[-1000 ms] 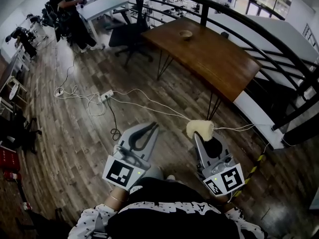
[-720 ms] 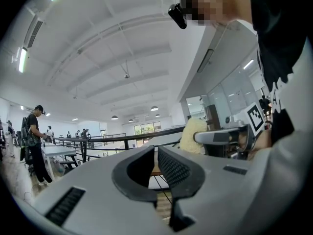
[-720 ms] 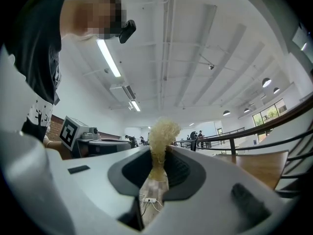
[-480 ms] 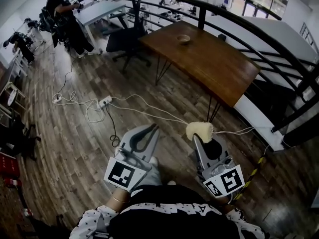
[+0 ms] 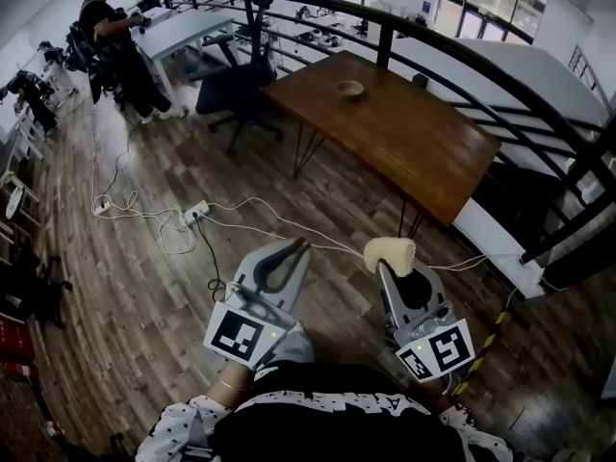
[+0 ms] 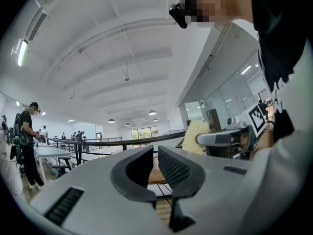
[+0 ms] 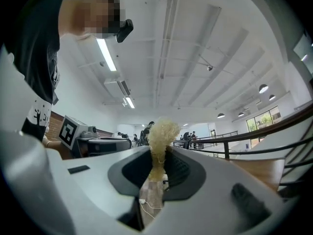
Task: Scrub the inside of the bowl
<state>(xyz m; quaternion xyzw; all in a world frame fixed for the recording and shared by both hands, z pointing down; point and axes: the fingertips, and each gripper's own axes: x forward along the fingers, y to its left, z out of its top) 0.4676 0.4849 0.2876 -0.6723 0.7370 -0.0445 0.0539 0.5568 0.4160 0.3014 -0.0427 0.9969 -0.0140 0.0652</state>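
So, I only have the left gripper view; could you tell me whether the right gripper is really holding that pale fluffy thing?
Observer: Yes, the right gripper view shows the right gripper with its fingers closed on the yellowish scrubber.
Operator: Thank you. And where is the bowl, please?
Observer: In the head view the bowl sits on the wooden table further ahead, with nothing touching it.
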